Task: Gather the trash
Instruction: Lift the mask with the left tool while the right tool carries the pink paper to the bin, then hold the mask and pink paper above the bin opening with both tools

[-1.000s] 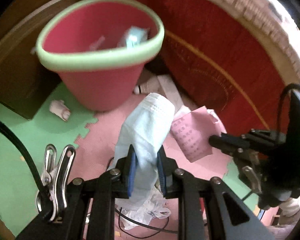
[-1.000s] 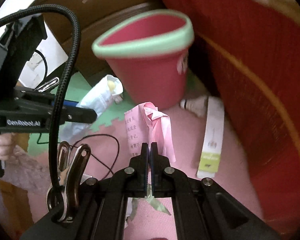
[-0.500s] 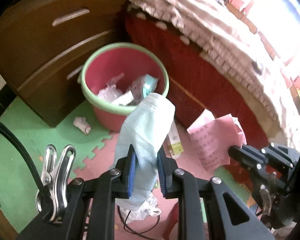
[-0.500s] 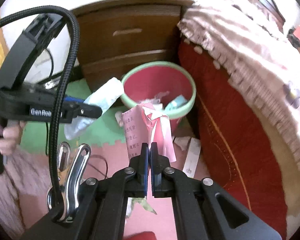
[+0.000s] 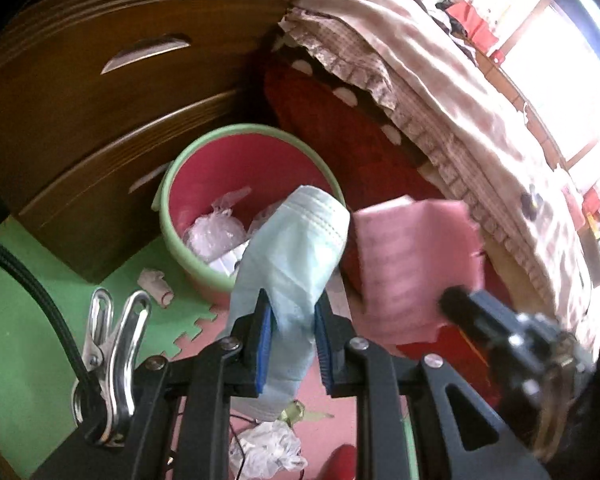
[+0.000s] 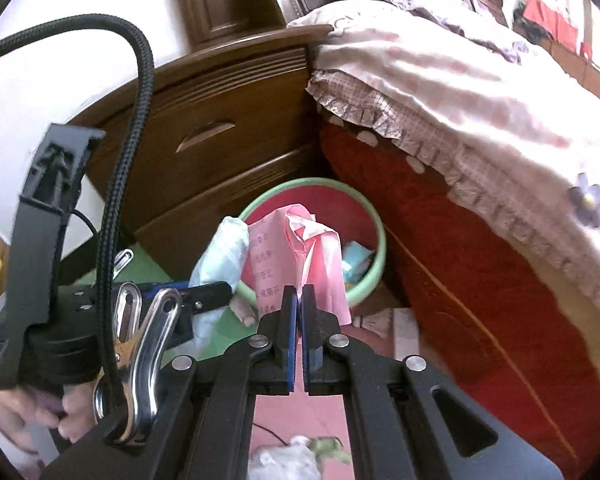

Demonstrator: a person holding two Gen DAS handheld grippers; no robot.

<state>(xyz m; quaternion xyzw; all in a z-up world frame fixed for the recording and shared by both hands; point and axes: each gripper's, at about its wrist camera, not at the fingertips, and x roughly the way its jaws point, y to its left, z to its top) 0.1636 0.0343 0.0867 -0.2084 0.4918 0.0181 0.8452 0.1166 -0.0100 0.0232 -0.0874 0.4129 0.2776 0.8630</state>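
Observation:
My left gripper (image 5: 291, 312) is shut on a light blue face mask (image 5: 296, 248), held above the near rim of a red bin with a green rim (image 5: 172, 184). The bin holds clear plastic and paper trash. My right gripper (image 6: 298, 300) is shut on a pink printed paper (image 6: 296, 256), held above the same bin (image 6: 374, 220). In the left wrist view the pink paper (image 5: 412, 264) hangs to the right of the mask. In the right wrist view the mask (image 6: 222, 252) is left of the paper.
A brown drawer cabinet (image 5: 100, 92) stands behind the bin. A bed with a red side (image 6: 480, 272) and pink frilled cover is at the right. A small crumpled wad (image 5: 154, 284) and a clear plastic scrap (image 5: 266, 452) lie on the green and pink foam mat.
Both grippers have risen and moved toward the bin with the mask and the pink paper still in them; the view now looks down into the bin.

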